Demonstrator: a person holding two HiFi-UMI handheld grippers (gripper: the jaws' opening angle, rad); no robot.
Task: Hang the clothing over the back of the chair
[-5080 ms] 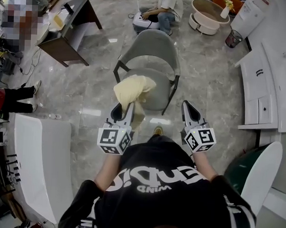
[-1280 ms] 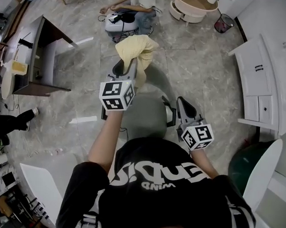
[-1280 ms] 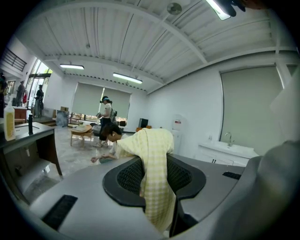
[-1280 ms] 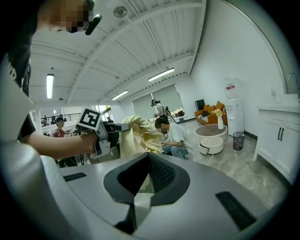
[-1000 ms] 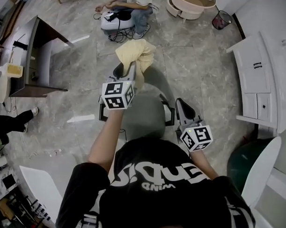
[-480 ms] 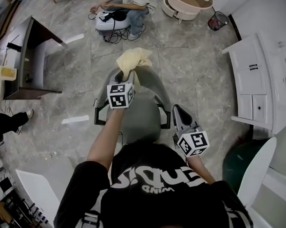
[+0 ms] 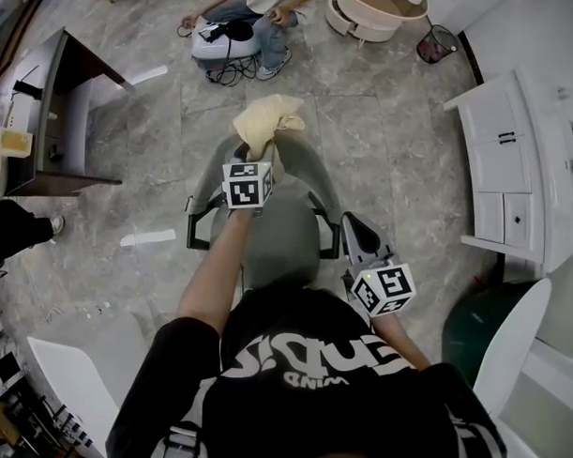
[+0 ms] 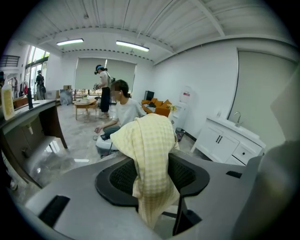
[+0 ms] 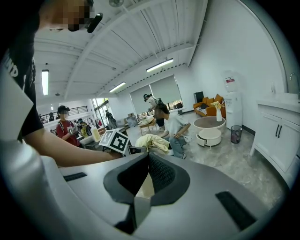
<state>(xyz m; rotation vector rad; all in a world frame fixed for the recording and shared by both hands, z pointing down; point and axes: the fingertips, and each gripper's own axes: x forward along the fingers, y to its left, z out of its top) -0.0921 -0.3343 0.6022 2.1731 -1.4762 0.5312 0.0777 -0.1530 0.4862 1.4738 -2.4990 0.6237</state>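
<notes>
Yellow checked garment (image 8: 147, 140) hangs unpinched between the just-widened jaws of the left gripper (image 8: 152, 169), draped over the chair back (image 7: 305, 168) ahead, so withdraw straight to avoid snagging.

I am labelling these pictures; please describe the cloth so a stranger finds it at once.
In the head view, find the grey chair at the middle of the stone floor. At the top of its back lies the cloth. It alone is pale yellow and checked.

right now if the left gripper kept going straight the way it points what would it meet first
The yellow cloth, already between the jaws of the left gripper, which have just been opening. Behind it is the chair back it drapes over, probably next.
</notes>
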